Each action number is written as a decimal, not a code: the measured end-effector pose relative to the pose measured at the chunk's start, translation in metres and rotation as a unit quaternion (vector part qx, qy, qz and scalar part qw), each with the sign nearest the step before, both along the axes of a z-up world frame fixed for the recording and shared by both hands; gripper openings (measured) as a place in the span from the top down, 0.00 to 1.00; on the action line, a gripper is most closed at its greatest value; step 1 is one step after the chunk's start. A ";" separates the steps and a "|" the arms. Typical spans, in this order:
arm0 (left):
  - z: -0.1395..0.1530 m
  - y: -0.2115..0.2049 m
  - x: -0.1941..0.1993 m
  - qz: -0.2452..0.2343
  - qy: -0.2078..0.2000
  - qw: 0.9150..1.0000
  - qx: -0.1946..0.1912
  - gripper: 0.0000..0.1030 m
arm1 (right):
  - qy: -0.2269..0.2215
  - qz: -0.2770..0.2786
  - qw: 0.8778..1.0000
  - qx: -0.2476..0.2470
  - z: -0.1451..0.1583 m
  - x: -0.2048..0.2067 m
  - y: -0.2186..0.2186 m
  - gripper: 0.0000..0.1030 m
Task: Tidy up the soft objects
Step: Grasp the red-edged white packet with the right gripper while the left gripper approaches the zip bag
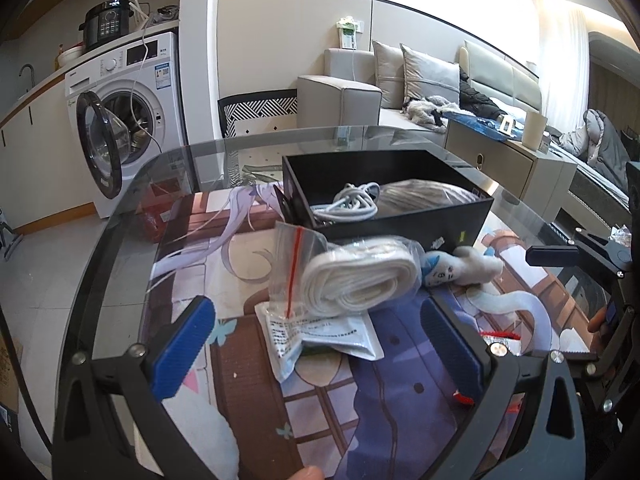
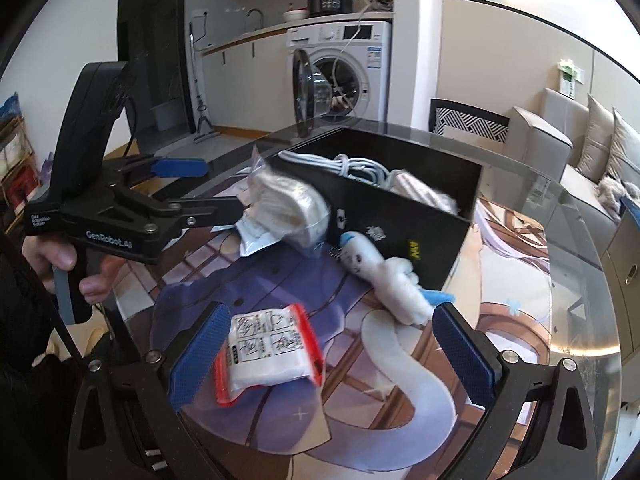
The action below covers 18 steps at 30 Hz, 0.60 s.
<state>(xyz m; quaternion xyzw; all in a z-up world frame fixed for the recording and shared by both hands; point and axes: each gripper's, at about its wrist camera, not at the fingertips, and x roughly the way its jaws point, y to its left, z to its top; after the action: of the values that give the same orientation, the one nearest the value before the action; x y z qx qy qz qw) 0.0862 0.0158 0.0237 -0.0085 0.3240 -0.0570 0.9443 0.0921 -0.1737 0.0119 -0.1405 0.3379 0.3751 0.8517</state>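
On a round glass table point(image 1: 120, 216) laid with an illustrated anime-print mat point(image 2: 248, 292), a clear zip bag holding a coil of white webbing point(image 1: 356, 280) is lying just in front of the near wall of a black storage box point(image 1: 400, 224), resting partly on a flat white printed pouch point(image 1: 332, 336). The bag's red seal strip is standing up at its left end. A small white plush figure with blue ears point(image 2: 384, 272) is lying on its side against the box's front wall, just right of the bag. Inside the box, a bundled white cable point(image 1: 352, 204) is sitting beside a grey-white wrapped bundle point(image 1: 428, 196). Nearer the table's front edge, a white packet with orange-red serrated ends point(image 2: 272, 348) is lying flat on the mat.

The left gripper point(image 1: 316, 344) is hovering low over the mat, its blue-padded fingers point(image 1: 184, 344) spread wide with the bagged webbing and pouch ahead between them, touching neither as far as its own view shows; seen from the right wrist, one finger is reaching to the bag's left end, and contact there cannot be told. The left hand point(image 2: 68, 268) is wrapping the black handle. The right gripper point(image 2: 336, 356) is likewise standing wide open, its left pad just beside the orange-edged packet, the plush figure's tail end near its right pad.
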 end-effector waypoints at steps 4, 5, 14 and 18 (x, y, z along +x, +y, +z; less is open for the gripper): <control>-0.003 -0.004 -0.001 -0.005 0.006 1.000 0.010 0.00 | 0.003 0.009 1.000 -0.005 -0.004 -0.004 0.005 0.00; -0.004 -0.006 0.000 -0.008 0.009 1.000 0.012 0.00 | 0.005 0.012 1.000 -0.006 -0.005 -0.004 0.006 0.00; -0.012 -0.012 0.002 -0.019 0.022 0.999 0.022 0.00 | 0.028 0.034 0.999 -0.026 -0.020 -0.005 0.019 0.00; -0.014 -0.012 0.004 -0.017 0.026 0.999 0.020 0.00 | 0.038 0.034 0.998 -0.046 -0.030 -0.003 0.027 0.01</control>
<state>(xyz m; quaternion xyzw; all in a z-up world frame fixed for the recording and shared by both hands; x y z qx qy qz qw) 0.0899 0.0039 0.0102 0.0144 0.3501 -0.0668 0.9342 0.0891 -0.1462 -0.0185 -0.1769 0.3817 0.3927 0.8178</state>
